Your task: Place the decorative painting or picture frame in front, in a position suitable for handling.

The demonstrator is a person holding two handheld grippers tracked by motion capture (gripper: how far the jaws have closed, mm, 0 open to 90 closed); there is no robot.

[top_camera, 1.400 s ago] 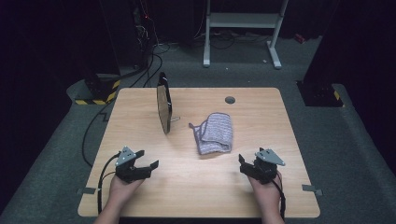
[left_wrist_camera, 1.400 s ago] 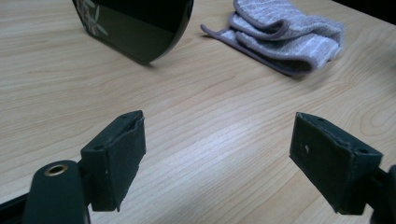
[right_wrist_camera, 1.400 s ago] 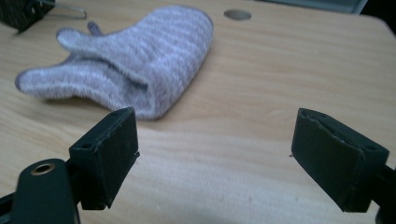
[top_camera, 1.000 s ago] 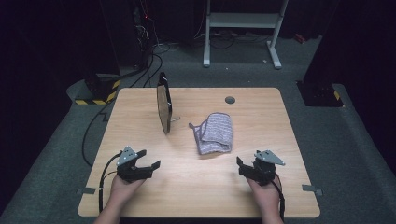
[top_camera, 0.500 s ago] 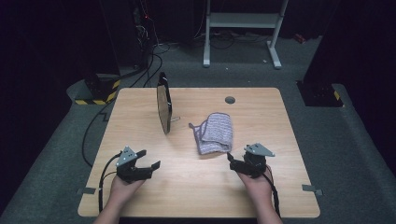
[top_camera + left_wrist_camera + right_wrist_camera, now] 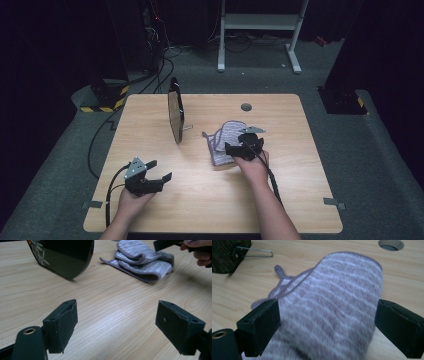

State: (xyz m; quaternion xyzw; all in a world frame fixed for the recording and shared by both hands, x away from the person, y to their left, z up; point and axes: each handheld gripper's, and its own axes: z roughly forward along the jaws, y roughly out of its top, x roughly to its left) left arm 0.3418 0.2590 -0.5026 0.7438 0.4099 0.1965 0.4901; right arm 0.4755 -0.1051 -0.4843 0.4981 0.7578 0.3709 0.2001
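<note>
A folded, lilac-striped cloth [image 6: 221,139] lies mid-table, right of a round black-framed mirror [image 6: 175,116] that stands upright on a wire prop. My right gripper [image 6: 231,148] hovers over the cloth's near right part. In the right gripper view it [image 6: 327,330] is open, and the cloth [image 6: 332,300] lies between and beyond its jaws; whether they touch it I cannot tell. My left gripper [image 6: 161,171] rests near the front left of the table, open over bare wood [image 6: 117,322]. The left gripper view has the cloth [image 6: 142,260] and the mirror [image 6: 65,255] farther off.
The wooden table [image 6: 300,200] has a round cable hole [image 6: 246,107] at the back, seen close in the right gripper view [image 6: 390,244]. The mirror's wire prop [image 6: 254,251] reaches toward the cloth. Cables and a white frame stand on the floor behind.
My right gripper has travelled from the front right of the table forward and left to the cloth. The left gripper, cloth and mirror have stayed put.
</note>
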